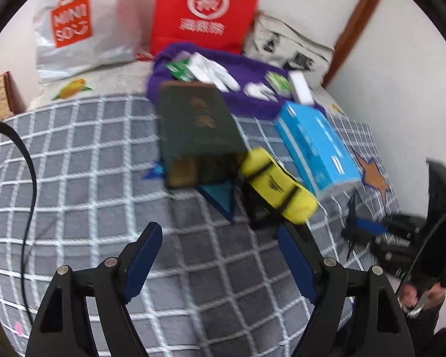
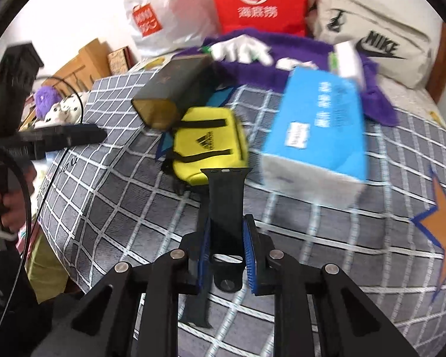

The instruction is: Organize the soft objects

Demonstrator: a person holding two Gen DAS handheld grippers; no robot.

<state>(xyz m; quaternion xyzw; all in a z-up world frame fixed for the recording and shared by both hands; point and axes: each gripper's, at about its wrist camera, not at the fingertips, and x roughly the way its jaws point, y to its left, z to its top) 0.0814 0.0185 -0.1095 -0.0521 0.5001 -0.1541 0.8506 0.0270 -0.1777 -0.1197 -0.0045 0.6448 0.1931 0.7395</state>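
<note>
My right gripper (image 2: 227, 232) is shut on a black watch strap (image 2: 224, 202) and holds it above the checked bedspread (image 2: 119, 208), just short of a yellow pouch (image 2: 208, 145). In the left wrist view my left gripper (image 1: 220, 241) is open and empty above the bedspread (image 1: 74, 178), near the yellow pouch (image 1: 278, 184). The right gripper (image 1: 362, 229) shows at that view's right edge. A purple fleece cloth (image 1: 246, 101) with white gloves (image 1: 214, 73) on it lies behind; it also shows in the right wrist view (image 2: 285, 56).
A dark green book (image 1: 193, 131) and a blue box (image 1: 315, 142) flank the pouch. A red bag (image 1: 208, 12), a white Miniso bag (image 1: 74, 29) and a Nike bag (image 2: 374, 41) lean on the wall. A black cable (image 1: 23, 160) hangs at left.
</note>
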